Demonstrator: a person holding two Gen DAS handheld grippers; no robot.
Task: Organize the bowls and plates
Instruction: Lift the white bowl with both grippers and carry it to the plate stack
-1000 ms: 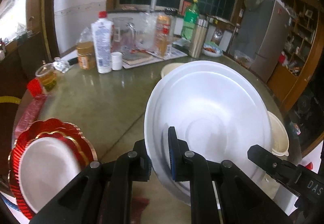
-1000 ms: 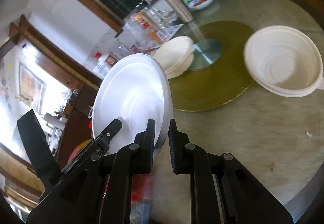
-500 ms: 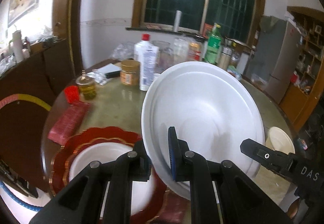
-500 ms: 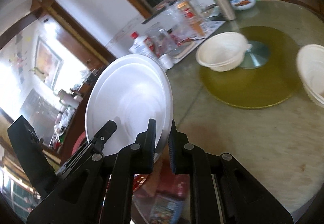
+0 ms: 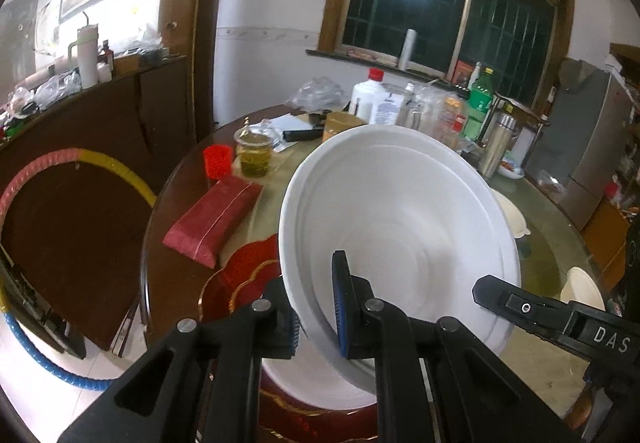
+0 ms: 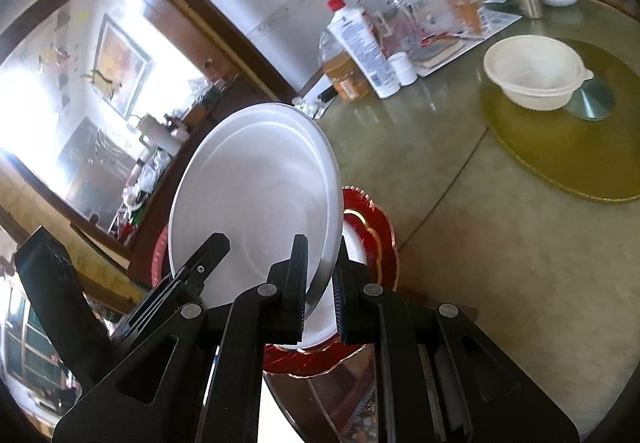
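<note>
A large white plate point(image 5: 400, 235) hangs tilted in the air, gripped at two spots on its rim. My left gripper point(image 5: 316, 307) is shut on the near rim, and my right gripper point(image 6: 320, 279) is shut on the white plate point(image 6: 256, 195) further round. One right finger point(image 5: 500, 295) shows at the plate's right side. Below the held plate lies a red gold-trimmed plate point(image 5: 248, 271) with a smaller white plate point(image 5: 320, 383) on it, near the table's edge. Cream bowls stand further off: one point(image 6: 536, 71) on the turntable, others point(image 5: 580, 287) to the right.
A red box point(image 5: 216, 219), a red cup point(image 5: 218, 161) and a cup of yellow liquid point(image 5: 254, 155) sit left of the plates. Bottles and jars point(image 6: 360, 47) crowd the far side. The golden turntable point(image 6: 560, 147) fills the table's middle. The table edge point(image 5: 146, 263) is close.
Both grippers have carried the white plate leftwards across the table. It was beside the red plate and now hangs over it. The cream bowls have slid off to the right of view.
</note>
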